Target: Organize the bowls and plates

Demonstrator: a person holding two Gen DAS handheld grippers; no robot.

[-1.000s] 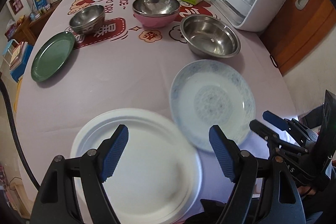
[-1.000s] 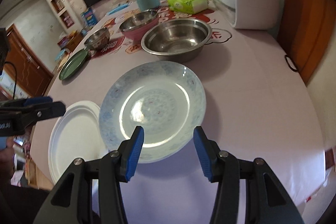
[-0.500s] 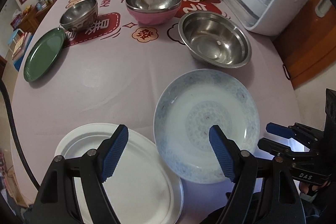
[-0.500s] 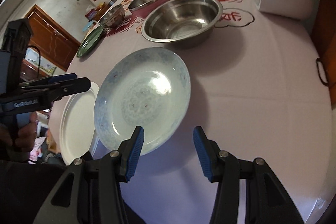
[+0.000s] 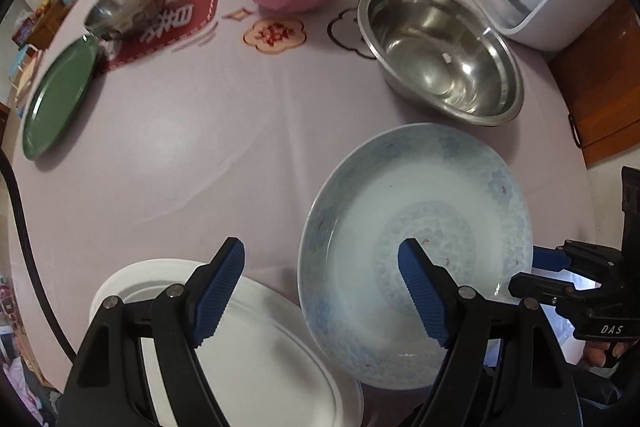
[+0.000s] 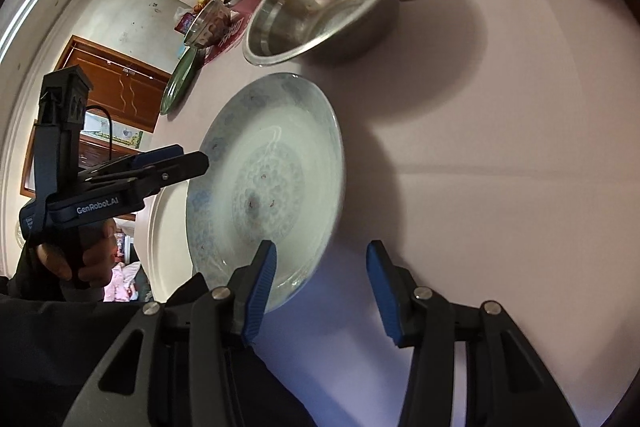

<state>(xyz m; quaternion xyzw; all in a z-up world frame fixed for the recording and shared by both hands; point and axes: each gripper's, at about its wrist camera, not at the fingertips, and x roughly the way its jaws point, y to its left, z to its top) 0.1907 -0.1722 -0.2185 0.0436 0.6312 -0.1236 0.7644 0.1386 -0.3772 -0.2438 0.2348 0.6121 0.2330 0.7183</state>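
The left gripper (image 5: pixel 320 291) hangs with its jaws spread wide and empty, straddling the spot where the blue-patterned plate (image 5: pixel 416 251) laps over the white plate (image 5: pixel 256 343). The right gripper (image 6: pixel 320 287) also has its jaws apart, holding nothing; they have just been closing slightly, with the patterned plate's near rim just inside the left jaw (contact unclear). Beyond the jaws sits the steel basin (image 5: pixel 440 55), close to the plate's far rim. Bare tabletop (image 6: pixel 500 147) lies open to the right jaw's side.
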